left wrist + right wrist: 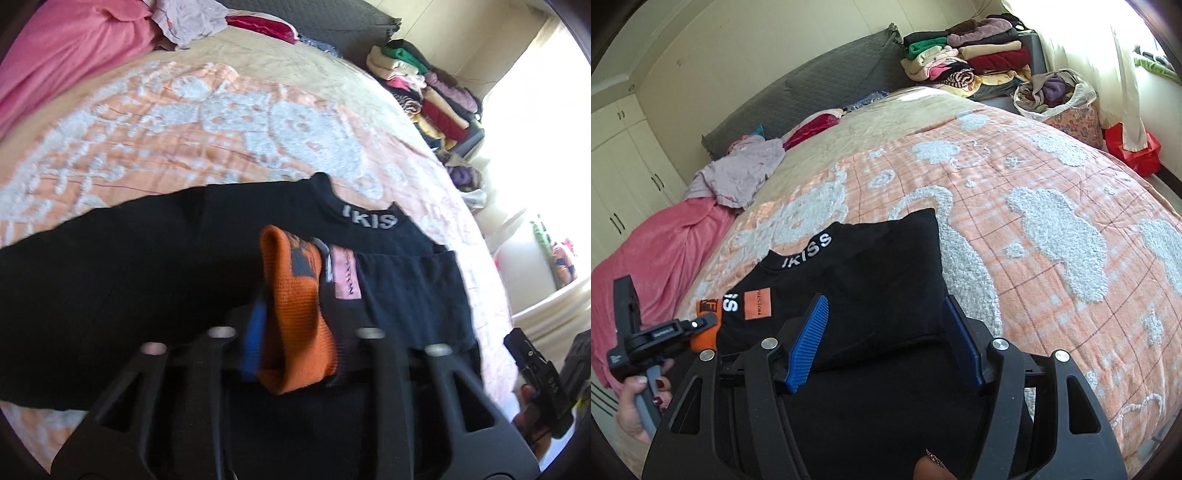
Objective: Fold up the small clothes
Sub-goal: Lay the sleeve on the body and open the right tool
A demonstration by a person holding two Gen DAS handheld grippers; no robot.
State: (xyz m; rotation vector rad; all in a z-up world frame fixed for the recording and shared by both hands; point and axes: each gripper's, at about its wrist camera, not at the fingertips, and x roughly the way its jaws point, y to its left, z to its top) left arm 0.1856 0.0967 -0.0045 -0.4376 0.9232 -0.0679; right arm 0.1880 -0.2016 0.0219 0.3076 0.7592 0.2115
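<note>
Folding a small black knit top (pixel 871 273) is the step in hand, and it looks partly done: the garment lies bunched on the peach bedspread with fluffy white animal shapes (pixel 1052 206), near the bed's near edge, one dark corner already turned over toward the collar.

The left gripper (pixel 295 332) is clenched on the ribbed orange cuff (pixel 291 317) of the top, which stands pinched between its jaws, a strip of blue pad showing beside the cloth. The right gripper (pixel 886 336) hovers with its blue ribbed pads (pixel 809 343) spread apart over the black fabric; nothing is caught between them, so it counts as released.

The next move, as I judge it, calls for carrying the orange cuff across the body of the top while the right jaws pin or take the opposite edge, so the layers stay square.

White letters on the black collar (pixel 807 249) read "IKISS". An orange rectangular patch (pixel 758 303) carries small dark lettering that may be "HOUSTON"; it is too small to be sure. Beside it sit white letters "SS".
</note>
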